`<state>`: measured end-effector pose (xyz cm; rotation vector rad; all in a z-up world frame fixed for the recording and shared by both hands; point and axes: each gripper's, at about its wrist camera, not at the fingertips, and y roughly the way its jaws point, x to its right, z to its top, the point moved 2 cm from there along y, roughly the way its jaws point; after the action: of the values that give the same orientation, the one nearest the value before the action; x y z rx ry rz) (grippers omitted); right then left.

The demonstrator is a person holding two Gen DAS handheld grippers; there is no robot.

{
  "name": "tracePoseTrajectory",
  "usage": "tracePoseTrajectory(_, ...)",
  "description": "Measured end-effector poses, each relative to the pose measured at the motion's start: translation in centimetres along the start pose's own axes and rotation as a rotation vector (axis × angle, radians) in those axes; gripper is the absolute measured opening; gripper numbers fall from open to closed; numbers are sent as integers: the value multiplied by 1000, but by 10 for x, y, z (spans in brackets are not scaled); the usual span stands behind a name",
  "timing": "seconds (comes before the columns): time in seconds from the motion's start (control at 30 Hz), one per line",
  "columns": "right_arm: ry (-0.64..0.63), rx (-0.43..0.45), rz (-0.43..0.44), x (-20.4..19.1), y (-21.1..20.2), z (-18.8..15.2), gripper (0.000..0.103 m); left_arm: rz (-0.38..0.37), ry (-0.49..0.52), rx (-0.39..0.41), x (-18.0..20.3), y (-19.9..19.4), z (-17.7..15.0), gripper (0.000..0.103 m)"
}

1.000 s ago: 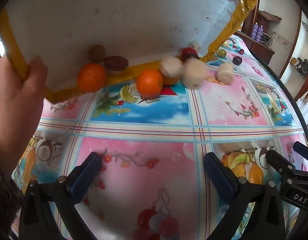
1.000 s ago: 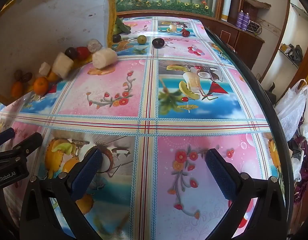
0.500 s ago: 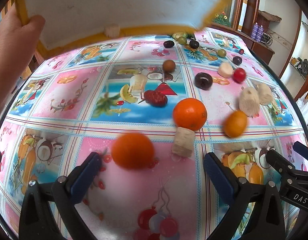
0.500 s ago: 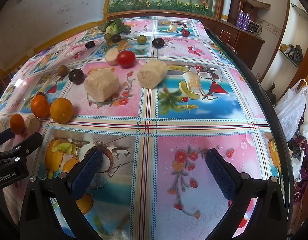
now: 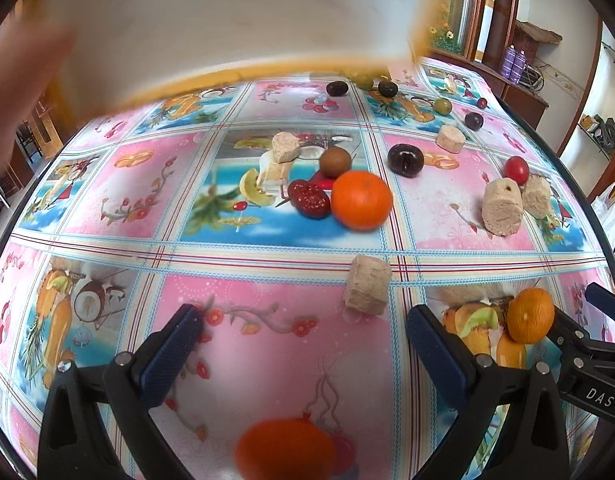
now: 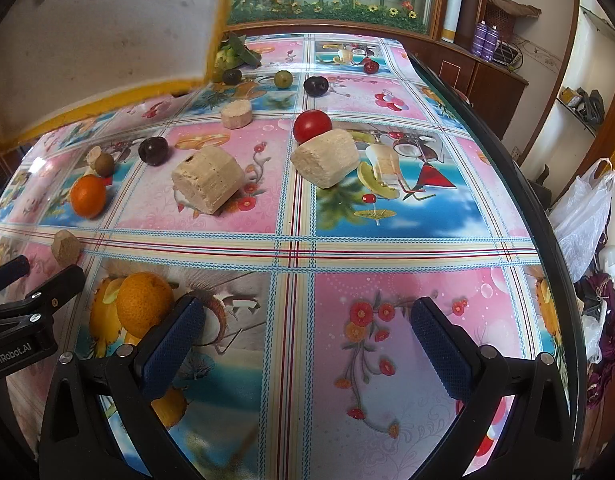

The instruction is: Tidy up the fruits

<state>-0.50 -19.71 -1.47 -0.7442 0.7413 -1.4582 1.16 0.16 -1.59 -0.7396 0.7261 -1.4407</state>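
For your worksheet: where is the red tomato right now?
In the right wrist view, the red tomato sits on the table centre, touching the beige chunk in front of it.

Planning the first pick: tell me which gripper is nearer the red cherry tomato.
Right. The cherry tomato lies ahead of the right gripper, near its centreline. From the left gripper, it sits far off to the right.

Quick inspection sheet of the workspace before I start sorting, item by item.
Surface: table with fruit-print cloth.
Job's things: oranges, tomato, plums, beige chunks scattered loose.
Clutter: tray held tilted above by a blurred hand.
Grippers: left gripper and right gripper open, empty.
Cables: nothing seen.
Surroundings: cabinet, plastic bag.
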Motion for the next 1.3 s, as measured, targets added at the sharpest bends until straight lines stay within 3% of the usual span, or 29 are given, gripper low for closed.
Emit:
tracePoseTrajectory(1.03,0,-1,0,0,0,1,103,2,2,1,1,1,0,103)
tracePoseTrajectory(1.3,7,-35,-8,-1,1,1,103,-2,2,-6,2,1,0,103)
